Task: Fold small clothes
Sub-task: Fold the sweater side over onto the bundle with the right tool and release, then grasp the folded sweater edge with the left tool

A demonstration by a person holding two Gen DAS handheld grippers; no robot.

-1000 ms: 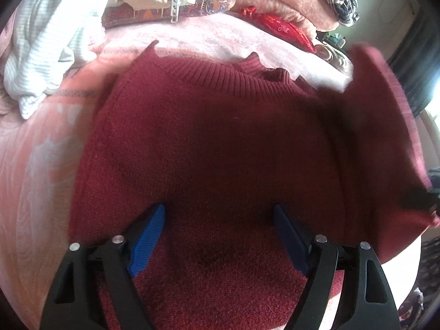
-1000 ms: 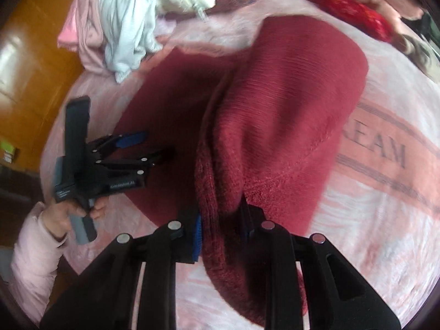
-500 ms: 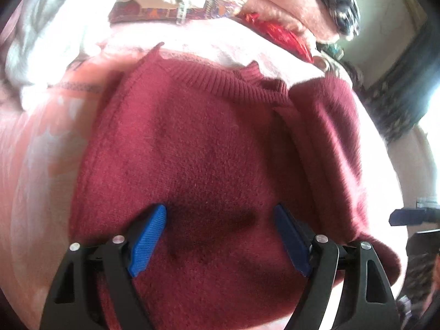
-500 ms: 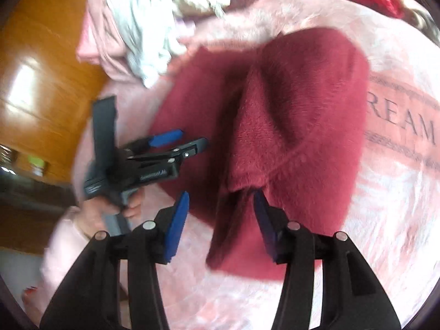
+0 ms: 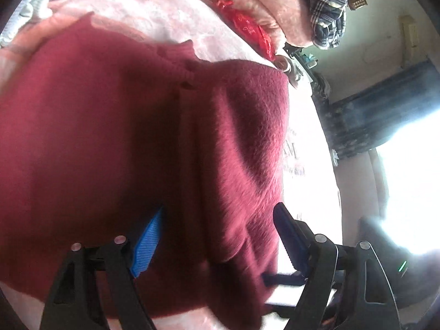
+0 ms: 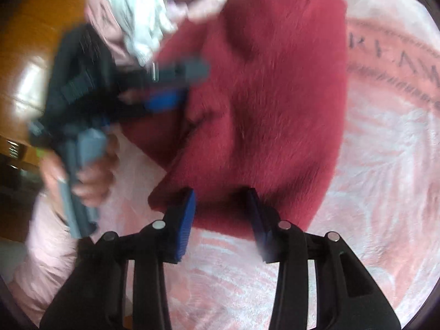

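On the pink patterned bed blanket (image 6: 385, 151), my fuzzy maroon knit sweater (image 6: 269, 88) is lying half-folded; both tools, left tool (image 5: 220, 236) and right tool (image 6: 222, 214), are gaping apart, more folds remaining

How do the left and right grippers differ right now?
The left gripper hovers over the maroon sweater's middle; the right gripper sits at its near edge over the pink blanket. The left's image in the right view is motion-blurred; the right's fingers look sharp. Both are open and hold nothing.
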